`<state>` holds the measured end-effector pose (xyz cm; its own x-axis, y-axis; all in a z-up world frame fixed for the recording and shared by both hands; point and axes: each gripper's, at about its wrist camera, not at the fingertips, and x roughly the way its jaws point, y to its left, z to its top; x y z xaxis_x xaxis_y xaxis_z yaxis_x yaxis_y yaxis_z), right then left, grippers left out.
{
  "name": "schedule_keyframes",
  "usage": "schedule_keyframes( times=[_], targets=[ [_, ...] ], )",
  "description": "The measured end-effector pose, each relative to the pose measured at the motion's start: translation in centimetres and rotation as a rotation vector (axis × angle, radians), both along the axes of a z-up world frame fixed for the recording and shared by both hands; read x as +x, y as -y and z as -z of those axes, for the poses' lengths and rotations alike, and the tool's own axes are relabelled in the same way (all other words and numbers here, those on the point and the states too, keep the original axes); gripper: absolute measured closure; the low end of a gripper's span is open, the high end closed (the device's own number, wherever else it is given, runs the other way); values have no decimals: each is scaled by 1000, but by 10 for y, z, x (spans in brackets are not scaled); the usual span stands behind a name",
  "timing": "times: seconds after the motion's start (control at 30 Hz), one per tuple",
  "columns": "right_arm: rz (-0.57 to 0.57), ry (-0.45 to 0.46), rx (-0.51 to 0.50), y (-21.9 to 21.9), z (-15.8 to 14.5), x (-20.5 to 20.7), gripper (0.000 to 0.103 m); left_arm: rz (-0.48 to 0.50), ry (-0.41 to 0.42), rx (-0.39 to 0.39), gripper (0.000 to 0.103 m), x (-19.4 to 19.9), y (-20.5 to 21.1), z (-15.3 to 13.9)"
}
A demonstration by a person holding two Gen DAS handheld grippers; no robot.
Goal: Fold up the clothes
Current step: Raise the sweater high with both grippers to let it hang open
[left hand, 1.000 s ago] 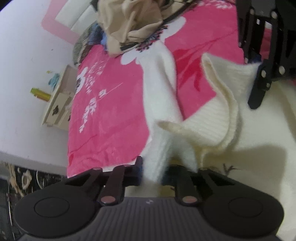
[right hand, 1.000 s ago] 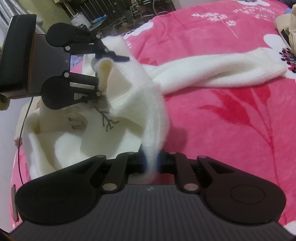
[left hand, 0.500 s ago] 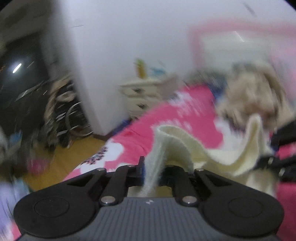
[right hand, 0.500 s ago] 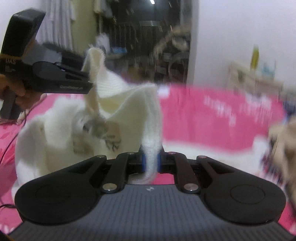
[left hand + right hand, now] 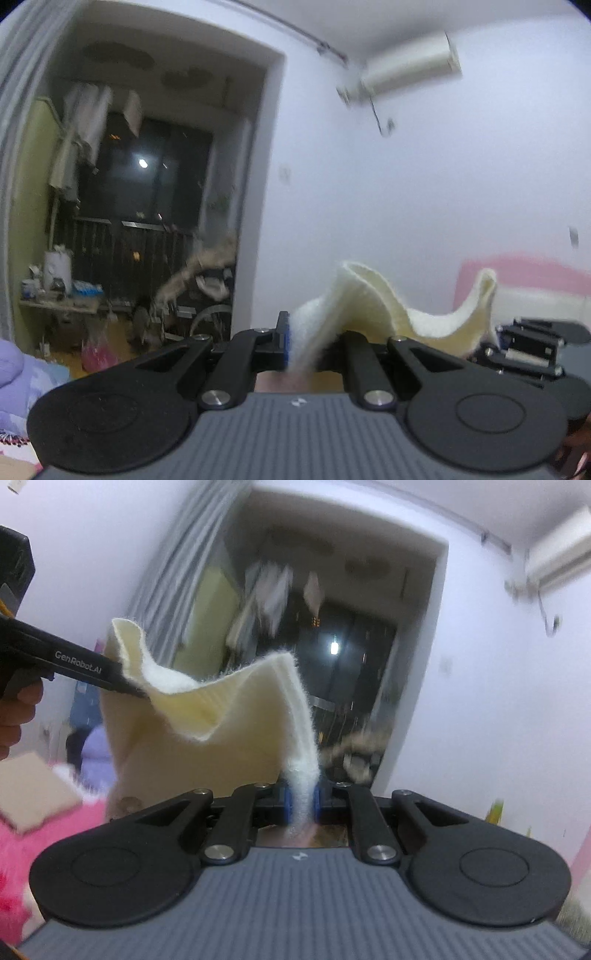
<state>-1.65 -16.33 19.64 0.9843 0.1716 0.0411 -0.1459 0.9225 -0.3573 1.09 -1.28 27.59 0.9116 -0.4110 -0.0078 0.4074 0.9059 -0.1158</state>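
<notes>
Both clamped on cream sweater (image 5: 207,709): left hand-held gripper (image 5: 301,345) and right hand-held gripper (image 5: 301,799), ribbed edge sagging between, above pink bed (image 5: 44,834).

Open air lies ahead of both grippers toward the plain white wall (image 5: 424,192). The stretched cream knitted garment (image 5: 207,709) spans the gap between them.

The sweater (image 5: 207,709) hangs between my left tool (image 5: 136,692) and my right tool (image 5: 301,799), above the bed (image 5: 37,842), with the doorway (image 5: 332,646) behind it.
</notes>
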Motion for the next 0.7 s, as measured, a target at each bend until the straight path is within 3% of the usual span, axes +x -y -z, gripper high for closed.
schedule_keyframes(
  times=[0.17,0.43,0.7],
  targets=[
    [-3,153,-54,-12,-38,-16,94,-40,75,-108,93,-29,-7,-40],
    [9,324,-54,-5,-100,-53,94,-27,227,-172,93,-76,-7,-90],
    [6,447,-42,1,-116,-95,94,13,272,-199,93,-112,0,-113]
  ],
)
